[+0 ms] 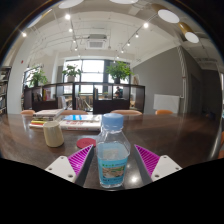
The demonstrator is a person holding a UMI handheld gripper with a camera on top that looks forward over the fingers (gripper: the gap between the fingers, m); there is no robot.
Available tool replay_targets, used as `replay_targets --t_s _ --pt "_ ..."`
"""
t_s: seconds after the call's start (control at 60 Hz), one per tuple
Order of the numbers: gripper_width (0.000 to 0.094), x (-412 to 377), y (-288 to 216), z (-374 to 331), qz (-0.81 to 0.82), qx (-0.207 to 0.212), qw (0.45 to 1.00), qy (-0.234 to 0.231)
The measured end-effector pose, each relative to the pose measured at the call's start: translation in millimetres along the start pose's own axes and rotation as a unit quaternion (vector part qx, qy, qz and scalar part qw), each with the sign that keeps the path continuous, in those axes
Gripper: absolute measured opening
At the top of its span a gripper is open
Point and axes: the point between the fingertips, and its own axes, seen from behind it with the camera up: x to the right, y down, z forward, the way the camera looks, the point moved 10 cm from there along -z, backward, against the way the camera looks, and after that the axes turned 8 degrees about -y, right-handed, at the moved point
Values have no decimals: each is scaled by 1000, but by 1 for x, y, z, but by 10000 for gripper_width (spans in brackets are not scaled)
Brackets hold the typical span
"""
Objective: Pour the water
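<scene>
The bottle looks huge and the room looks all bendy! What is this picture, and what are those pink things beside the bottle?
A small camera rides on a hand-held gripper, a tool with two fingers that a person carries. Its wide lens bends the room. The camera looks forward along the fingers. The pink things are pads on the inside of those fingers. The water bottle with the blue cap stands on the table between them; I cannot tell if the pads are squeezing it yet. Further along the table, off to one side, are a pale cup and some flat books or papers. Behind are windows with plants.
</scene>
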Motion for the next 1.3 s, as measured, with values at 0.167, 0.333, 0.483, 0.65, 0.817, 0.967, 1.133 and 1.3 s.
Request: replay_targets --t_s 0.167,0.333,0.483,0.65,0.817,0.967,1.133,1.3 --pt "497 -3 -3 14 -8 14 1000 -5" --pt "382 0 -5 15 -11 15 1000 -5" --pt "313 -1 -3 15 -7 17 1000 4" --pt "314 -15 -7 31 -53 0 999 -1" --pt "314 -37 -41 66 -210 -16 977 6" --pt "318 -71 -77 109 -411 -9 911 33" --pt "319 -106 -106 145 -624 4 779 63" --pt "321 -133 -117 166 -765 12 638 80"
